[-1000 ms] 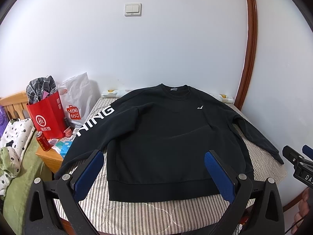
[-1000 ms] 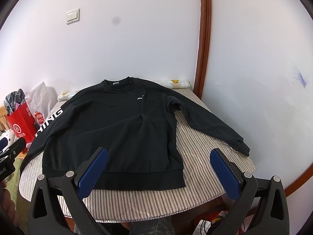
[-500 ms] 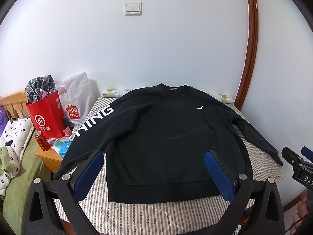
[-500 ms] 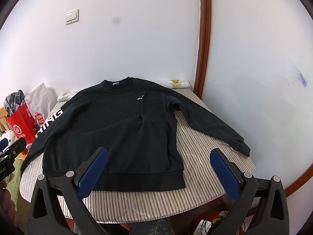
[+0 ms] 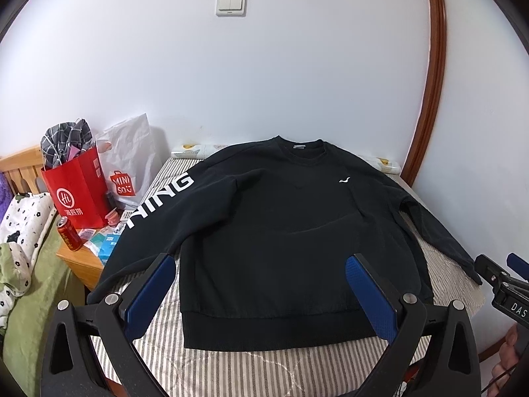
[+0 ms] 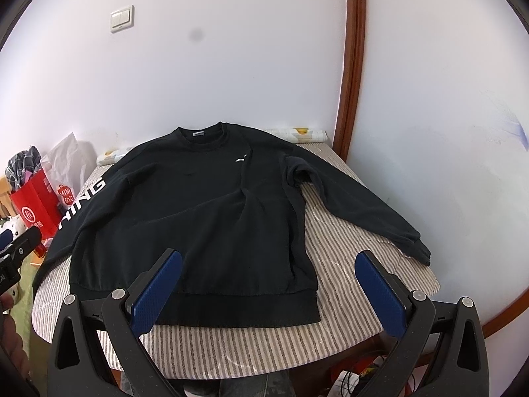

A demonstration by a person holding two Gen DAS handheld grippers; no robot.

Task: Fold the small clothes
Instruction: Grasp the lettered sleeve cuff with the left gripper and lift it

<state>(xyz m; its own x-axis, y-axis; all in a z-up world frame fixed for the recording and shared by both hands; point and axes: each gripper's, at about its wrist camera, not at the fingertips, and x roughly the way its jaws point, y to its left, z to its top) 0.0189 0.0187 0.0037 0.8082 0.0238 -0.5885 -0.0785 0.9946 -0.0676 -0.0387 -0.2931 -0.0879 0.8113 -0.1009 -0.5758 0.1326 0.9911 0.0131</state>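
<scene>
A black sweatshirt lies flat, front up, on a striped table, collar toward the wall and both sleeves spread out. White letters run down its left sleeve. The right sleeve reaches toward the table's right edge. My left gripper hovers open above the hem, nothing between its blue pads. My right gripper is open too, over the hem's right corner, holding nothing.
A red paper bag, a white plastic bag and a red can stand on a wooden side table at the left. A white wall lies behind, and a brown door frame at the right. The person's hand holds the other gripper.
Both views have barely shifted; the left gripper has drifted slightly, and the sweatshirt lies as before.
</scene>
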